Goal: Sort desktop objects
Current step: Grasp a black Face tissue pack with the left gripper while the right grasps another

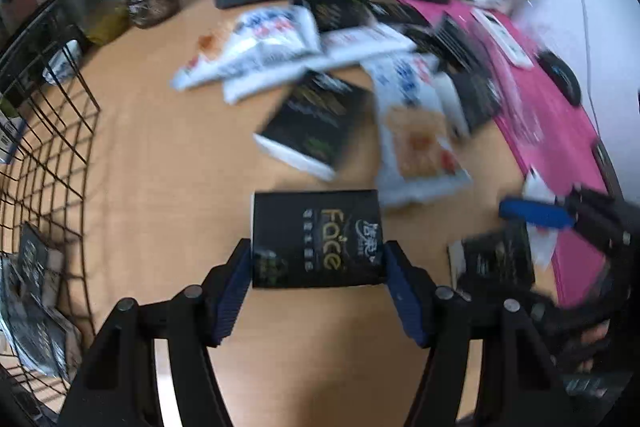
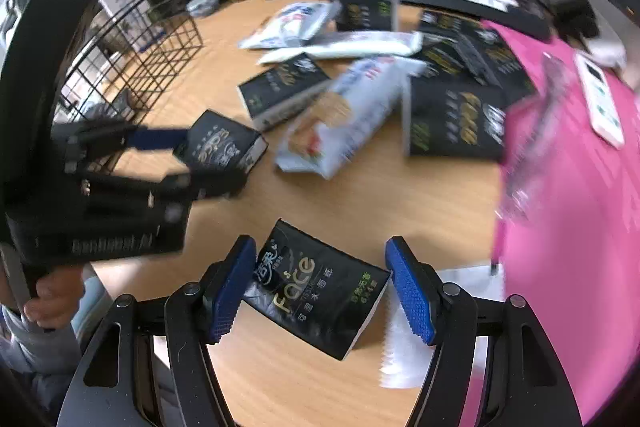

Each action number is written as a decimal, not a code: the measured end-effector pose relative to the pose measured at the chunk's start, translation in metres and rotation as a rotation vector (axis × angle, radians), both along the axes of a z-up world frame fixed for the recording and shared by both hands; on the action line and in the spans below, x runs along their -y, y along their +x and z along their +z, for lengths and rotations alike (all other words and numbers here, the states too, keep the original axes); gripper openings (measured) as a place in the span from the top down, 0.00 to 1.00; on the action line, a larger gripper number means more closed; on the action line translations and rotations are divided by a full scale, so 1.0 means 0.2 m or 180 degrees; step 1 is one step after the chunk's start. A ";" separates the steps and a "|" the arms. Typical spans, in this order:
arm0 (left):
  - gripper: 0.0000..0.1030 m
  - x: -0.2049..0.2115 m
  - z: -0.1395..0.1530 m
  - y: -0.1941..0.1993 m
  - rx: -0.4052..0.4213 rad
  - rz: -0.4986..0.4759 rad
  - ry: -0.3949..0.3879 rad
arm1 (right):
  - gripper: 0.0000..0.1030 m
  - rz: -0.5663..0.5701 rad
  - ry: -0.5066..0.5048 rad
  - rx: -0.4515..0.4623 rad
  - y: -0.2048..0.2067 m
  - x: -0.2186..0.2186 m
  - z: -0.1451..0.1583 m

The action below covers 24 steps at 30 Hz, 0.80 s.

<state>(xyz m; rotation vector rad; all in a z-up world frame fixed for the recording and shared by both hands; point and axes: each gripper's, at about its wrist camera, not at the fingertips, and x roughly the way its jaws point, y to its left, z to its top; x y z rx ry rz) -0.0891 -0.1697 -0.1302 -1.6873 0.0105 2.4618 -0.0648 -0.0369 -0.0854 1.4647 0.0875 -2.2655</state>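
Right now the left tool (image 1: 318,263) is clamped on a black tissue pack (image 1: 316,237); right tool (image 2: 320,287) is open w/ another black pack (image 2: 316,291) between its fingers, on the table (image 2: 420,195).

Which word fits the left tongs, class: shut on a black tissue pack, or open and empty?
Shut on it. In the left wrist view the left tongs have both blue pads pressed against the sides of the black tissue pack.
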 end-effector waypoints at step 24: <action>0.32 0.17 0.00 0.15 0.0071 0.0429 -0.0569 | 0.34 -0.0168 0.0003 -0.0284 -0.09 -0.13 0.17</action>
